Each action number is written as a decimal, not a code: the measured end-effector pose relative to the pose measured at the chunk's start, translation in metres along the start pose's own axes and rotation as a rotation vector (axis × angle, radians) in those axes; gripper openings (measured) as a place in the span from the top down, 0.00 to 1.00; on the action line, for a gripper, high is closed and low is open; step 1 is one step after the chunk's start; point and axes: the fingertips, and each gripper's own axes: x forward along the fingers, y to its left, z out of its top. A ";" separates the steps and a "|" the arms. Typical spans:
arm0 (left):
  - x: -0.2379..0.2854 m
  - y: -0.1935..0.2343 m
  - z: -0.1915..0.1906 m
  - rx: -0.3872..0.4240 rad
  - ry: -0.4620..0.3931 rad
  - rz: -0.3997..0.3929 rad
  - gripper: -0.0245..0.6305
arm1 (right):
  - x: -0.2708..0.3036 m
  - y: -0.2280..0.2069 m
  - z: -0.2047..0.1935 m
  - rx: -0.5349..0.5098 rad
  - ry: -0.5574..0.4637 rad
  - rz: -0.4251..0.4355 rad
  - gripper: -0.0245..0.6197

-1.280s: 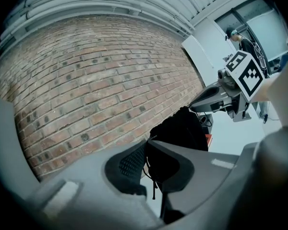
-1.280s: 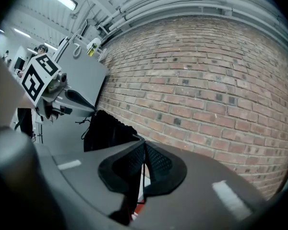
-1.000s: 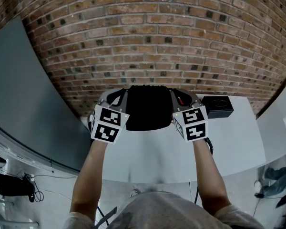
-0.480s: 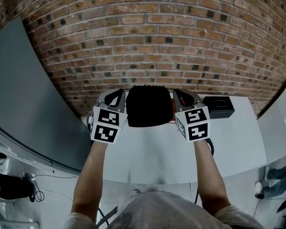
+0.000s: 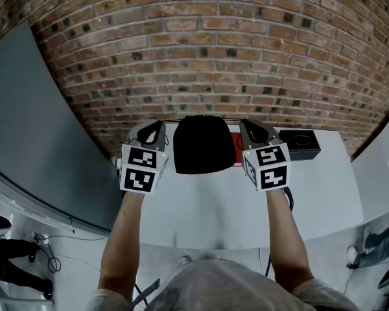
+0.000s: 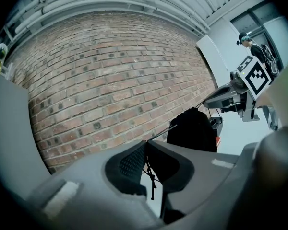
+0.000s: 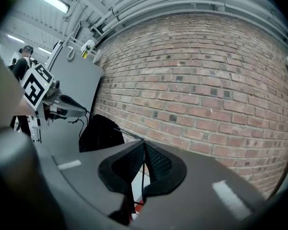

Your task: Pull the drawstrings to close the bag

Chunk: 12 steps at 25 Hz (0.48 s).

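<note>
Jaws of the left gripper are pressed together on the left drawstring. Its short knotted end dangles below the pads at 6 o'clock. The rest runs out tight toward 2 o'clock to the black bag. The right gripper is likewise clamped, pads meeting on the right drawstring. That thin dark cord drops between the pads and leads off toward the bag at 10 o'clock in the right gripper view.

In the head view the left gripper sits at the bag's 9 o'clock and the right gripper at its 3 o'clock. Each is just beside the fabric, with its marker cube nearer the person. The two cords make a nearly straight thin line across the top of the bag from one set of tips to the other. The bag is centred between the grippers over the far part of the white table, and its upper edge is bunched narrow. Whether its base rests on the tabletop cannot be told.

A red object peeks out at the bag's 3 o'clock, partly behind the right gripper. Further out at 3 o'clock a black box stands on the table. A brick wall fills the 12 o'clock side, and a grey panel slants along 9 o'clock.
</note>
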 end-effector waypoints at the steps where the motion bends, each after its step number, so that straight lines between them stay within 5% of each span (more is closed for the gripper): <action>1: -0.001 0.001 -0.001 -0.005 0.002 0.003 0.94 | 0.000 -0.002 -0.001 0.003 0.003 -0.003 0.95; 12: -0.003 0.005 -0.009 -0.030 0.009 0.022 0.94 | -0.005 -0.008 -0.008 0.013 0.013 -0.014 0.95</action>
